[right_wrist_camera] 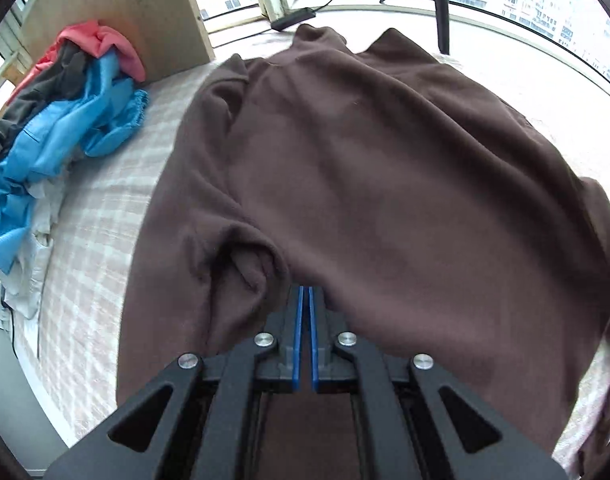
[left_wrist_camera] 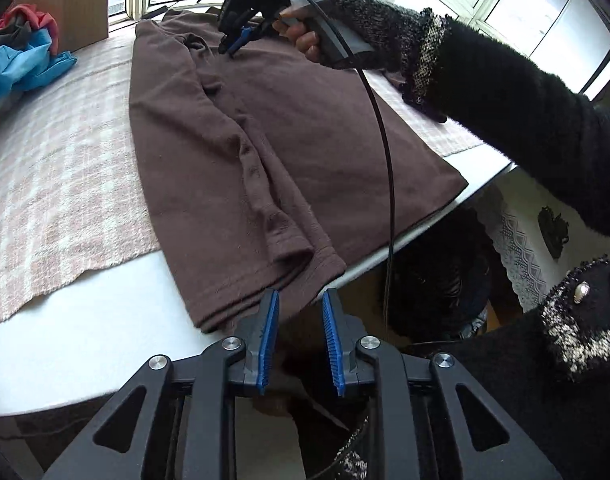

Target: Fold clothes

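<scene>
A brown sweater lies flat on the table, one sleeve folded in along its body and its hem at the near edge. My left gripper stands open just short of that hem, with nothing between its blue pads. A hand holds my right gripper at the sweater's far end, near the collar, tips down on the fabric. Seen from the right wrist, the right gripper is shut on a raised fold of the brown sweater, and the cloth drapes over its fingertips.
A pink plaid cloth covers the white table. A pile of blue, red and grey clothes sits at the far left beside a wooden board. A black cable hangs across the sweater. A black sleeve reaches in from the right.
</scene>
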{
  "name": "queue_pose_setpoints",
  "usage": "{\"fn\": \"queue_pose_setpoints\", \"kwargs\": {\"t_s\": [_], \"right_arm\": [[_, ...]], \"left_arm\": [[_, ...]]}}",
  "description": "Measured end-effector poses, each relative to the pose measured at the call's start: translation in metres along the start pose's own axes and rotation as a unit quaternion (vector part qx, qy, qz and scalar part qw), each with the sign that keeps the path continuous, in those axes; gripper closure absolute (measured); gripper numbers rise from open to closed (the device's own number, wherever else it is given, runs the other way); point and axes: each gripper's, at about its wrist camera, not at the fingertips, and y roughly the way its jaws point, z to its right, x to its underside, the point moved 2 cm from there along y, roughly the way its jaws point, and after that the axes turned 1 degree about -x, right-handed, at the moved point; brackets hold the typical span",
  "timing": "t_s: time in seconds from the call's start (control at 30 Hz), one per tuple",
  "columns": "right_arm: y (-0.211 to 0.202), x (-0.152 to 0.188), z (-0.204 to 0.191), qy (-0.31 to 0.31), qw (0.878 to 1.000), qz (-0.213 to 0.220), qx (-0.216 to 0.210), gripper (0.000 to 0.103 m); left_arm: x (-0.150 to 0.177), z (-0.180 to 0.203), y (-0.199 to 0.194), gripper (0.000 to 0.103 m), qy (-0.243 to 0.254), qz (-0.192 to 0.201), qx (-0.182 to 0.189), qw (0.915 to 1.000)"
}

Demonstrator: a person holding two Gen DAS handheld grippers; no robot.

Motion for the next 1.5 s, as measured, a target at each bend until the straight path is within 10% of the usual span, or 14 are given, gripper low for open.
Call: {"fn": "queue_pose_setpoints", "kwargs": {"t_s": [0.1, 0.6, 0.73, 0.87, 0.93, 1.27, 1.5], "right_arm": [[-0.006, 0.006, -0.009, -0.013, 1.0, 0.001, -0.013, 0.078], [-0.024, 0.033, -0.061, -0.082, 0.994, 0.007, -0.073, 0.078], [-0.007, 0.032, -0.059, -0.074, 0.994, -0.021, -0.073, 0.069], [0.003, 0.034, -0.054, -0.073, 0.994, -0.036, -0.074, 0.073], [0.003, 0.036, -0.054, -0.081, 0.993, -0.038, -0.071, 0.097], [-0.018, 0.044, -0.037, -0.093, 0.994, -0.033, -0.053, 0.084], [-0.074, 0.057, 0.027, -0.027, 0.999, 0.017, -0.042, 0.084]], "left_arm": [[0.019, -0.019, -0.034, 0.07, -0.022, 0.022, -0.006, 0.9995], [0.009, -0.044, 0.027, 0.071, -0.006, 0.005, -0.042, 0.9991], [0.004, -0.041, 0.031, 0.092, 0.001, 0.021, -0.046, 0.9987], [0.004, -0.031, 0.007, 0.095, 0.029, 0.037, -0.063, 0.9969], [0.005, -0.025, -0.011, 0.095, 0.041, 0.045, -0.065, 0.996], [0.022, -0.041, 0.007, 0.089, 0.026, -0.017, -0.059, 0.9978], [0.005, -0.039, -0.037, 0.084, 0.032, 0.03, -0.067, 0.9968]]}}
